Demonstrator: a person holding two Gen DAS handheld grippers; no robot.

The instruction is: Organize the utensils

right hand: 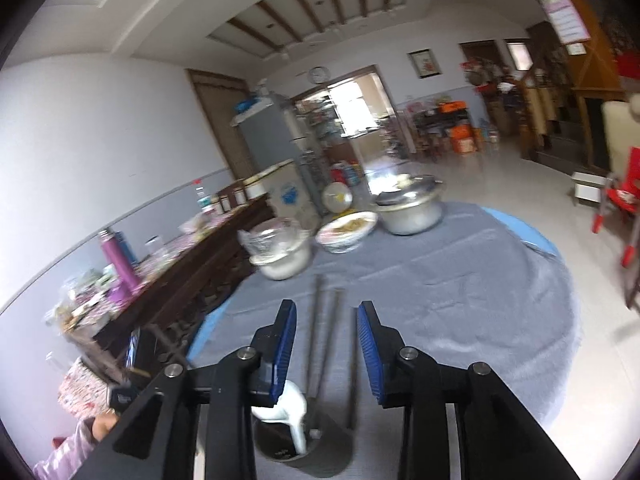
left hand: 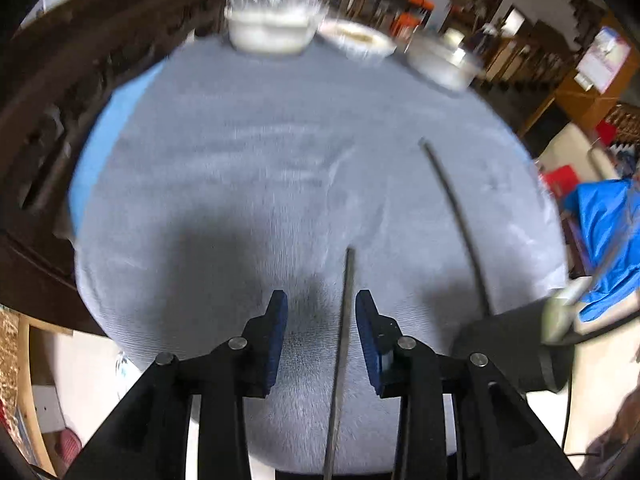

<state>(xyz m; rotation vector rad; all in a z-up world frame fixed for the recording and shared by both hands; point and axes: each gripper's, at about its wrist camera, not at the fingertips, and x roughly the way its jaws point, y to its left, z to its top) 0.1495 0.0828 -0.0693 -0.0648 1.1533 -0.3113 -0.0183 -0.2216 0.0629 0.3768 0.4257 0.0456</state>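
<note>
So, loose chopstick: we see it thin, dark and straight, between the pads of the left tool, nearer the right pad and touching neither; it can roll on the cloth or slip aside if we close off-centre
Left tool: released, jaws apart, angled down at the table; we cannot tell whether the stick lies flat on the cloth
Right tool: released too, jaws apart, gripping nothing; two chopsticks lean up between its pads out of the holder
Holder: a dark, smooth cylinder near the table's edge; we judge a knock from either tool tips it, since the leaning sticks make it top-heavy
Spoon: white, glossy, looks ceramic, standing in the holder; we judge it breaks if the holder goes over the edge
Leaning chopstick: long, slim, rising out of the holder; easy to snag with a pad
Cloth: grey, soft, finely ribbed, wrinkled; folds can catch a fingertip
Pot: shiny metal, lidded, at the far side, well apart
Bowl: round, pale, beside the pot
</note>
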